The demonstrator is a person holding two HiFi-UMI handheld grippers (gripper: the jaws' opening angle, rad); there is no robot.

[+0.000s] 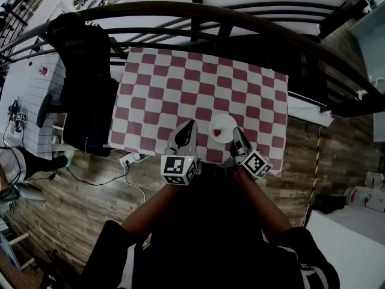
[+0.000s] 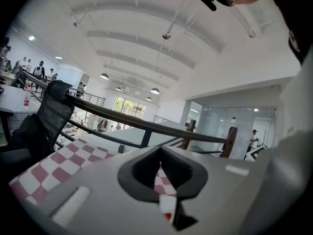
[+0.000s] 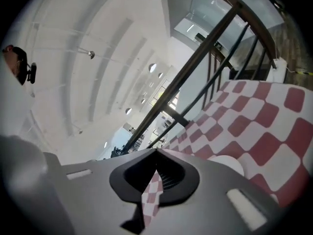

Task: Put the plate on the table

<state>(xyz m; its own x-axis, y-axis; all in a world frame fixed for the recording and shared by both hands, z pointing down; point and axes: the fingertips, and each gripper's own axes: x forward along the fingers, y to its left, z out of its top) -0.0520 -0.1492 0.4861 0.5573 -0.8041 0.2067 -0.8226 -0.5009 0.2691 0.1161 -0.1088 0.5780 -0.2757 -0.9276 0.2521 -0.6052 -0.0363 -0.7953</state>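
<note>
A small white plate (image 1: pixel 224 125) with a red piece of food (image 1: pixel 218 132) on it rests on the red-and-white checkered tablecloth (image 1: pixel 180 89), near the table's front edge. My left gripper (image 1: pixel 190 127) is shut and empty, just left of the plate. My right gripper (image 1: pixel 237 133) is shut and empty too, at the plate's right rim. In the left gripper view the closed jaws (image 2: pixel 160 150) leave a slit that shows a sliver of the plate (image 2: pixel 166 203). In the right gripper view the plate (image 3: pixel 231 164) lies right of the closed jaws (image 3: pixel 156 152).
A dark curved railing (image 1: pixel 240 17) runs along the table's far side. A black jacket (image 1: pixel 84 83) hangs over a chair at the left, next to a white side table (image 1: pixel 42 95). A power strip with cables (image 1: pixel 129 159) lies on the wooden floor.
</note>
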